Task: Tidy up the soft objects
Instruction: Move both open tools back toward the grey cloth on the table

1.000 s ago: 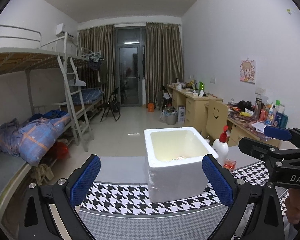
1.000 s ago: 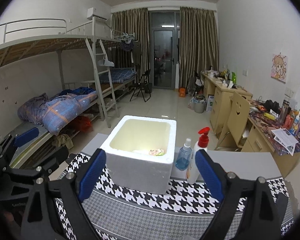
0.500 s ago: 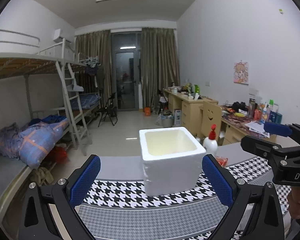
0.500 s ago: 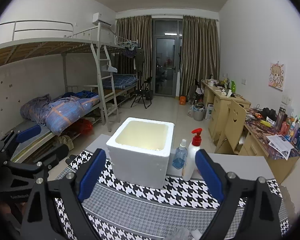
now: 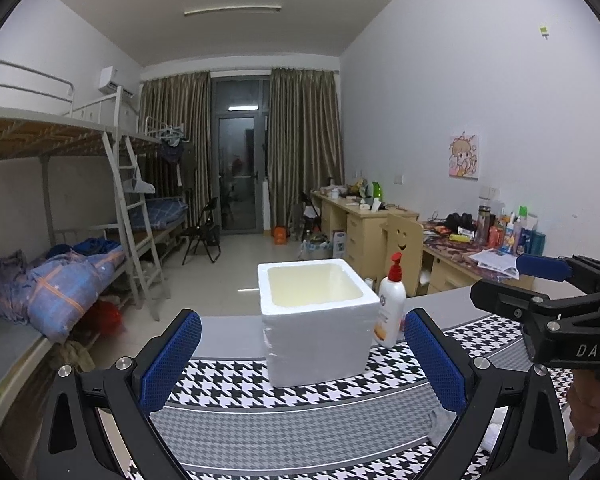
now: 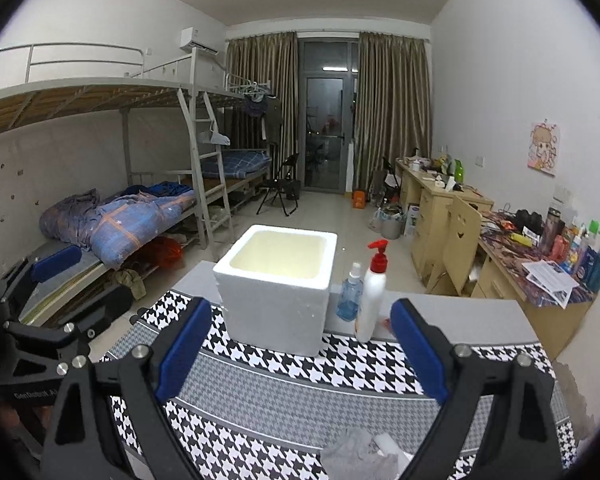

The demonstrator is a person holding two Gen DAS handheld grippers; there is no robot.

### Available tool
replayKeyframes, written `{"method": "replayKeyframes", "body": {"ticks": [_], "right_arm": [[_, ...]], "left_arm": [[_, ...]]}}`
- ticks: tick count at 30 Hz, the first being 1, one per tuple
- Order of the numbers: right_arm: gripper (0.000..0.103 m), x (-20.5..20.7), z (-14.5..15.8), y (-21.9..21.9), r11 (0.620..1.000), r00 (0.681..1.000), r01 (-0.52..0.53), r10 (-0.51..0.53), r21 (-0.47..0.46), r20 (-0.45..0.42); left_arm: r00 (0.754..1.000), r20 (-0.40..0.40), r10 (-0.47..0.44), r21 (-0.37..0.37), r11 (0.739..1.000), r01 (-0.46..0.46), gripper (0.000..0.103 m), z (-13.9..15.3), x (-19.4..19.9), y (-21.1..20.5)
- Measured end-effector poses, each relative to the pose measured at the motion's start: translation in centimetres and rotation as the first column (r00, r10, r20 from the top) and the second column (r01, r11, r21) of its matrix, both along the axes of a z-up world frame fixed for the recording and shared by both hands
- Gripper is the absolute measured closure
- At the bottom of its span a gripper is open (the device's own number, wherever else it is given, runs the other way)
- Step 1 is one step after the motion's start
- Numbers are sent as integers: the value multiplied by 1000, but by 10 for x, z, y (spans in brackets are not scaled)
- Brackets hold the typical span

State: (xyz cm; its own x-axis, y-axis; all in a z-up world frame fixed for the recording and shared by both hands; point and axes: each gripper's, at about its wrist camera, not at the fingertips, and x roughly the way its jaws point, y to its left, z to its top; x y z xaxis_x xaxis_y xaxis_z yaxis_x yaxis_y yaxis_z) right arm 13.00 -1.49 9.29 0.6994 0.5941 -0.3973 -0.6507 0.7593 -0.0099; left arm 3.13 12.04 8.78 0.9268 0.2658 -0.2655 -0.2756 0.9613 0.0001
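Observation:
A white foam box (image 5: 316, 320) stands open-topped on the houndstooth tablecloth (image 5: 300, 432); it also shows in the right wrist view (image 6: 278, 288). Its inside bottom is hidden from both views. My left gripper (image 5: 296, 360) is open and empty, held back from the box. My right gripper (image 6: 300, 352) is open and empty, also back from the box. A grey and white crumpled soft item (image 6: 364, 454) lies on the cloth near the front edge, just below the right gripper. A bit of it shows beside the left gripper's right finger (image 5: 440, 424).
A white pump bottle with a red top (image 6: 372, 296) and a small blue bottle (image 6: 350, 294) stand right of the box. The right gripper shows at the right of the left wrist view (image 5: 548, 304). Bunk beds (image 6: 120, 216) lie left, desks (image 6: 440, 200) right.
Both grippers have drawn back and tilted up from the box, so it looks smaller and its contents are now hidden. The crumpled soft item has come into view at the bottom.

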Motion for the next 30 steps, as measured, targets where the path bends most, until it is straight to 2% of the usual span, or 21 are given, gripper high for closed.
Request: {"method": "replayKeyframes", "body": {"ticks": [14,30], "right_arm": [[9,-8,-12,-18,1000,1000,9,-9,8,6],[9,-18,-27,-40,996,995,82,-83,29,47]], "left_arm": [[999,-6,-51,-37,998,51,1,-19,1,-20],[999,28,-24,-26,999,25,1,-30,-3,-36]]}}
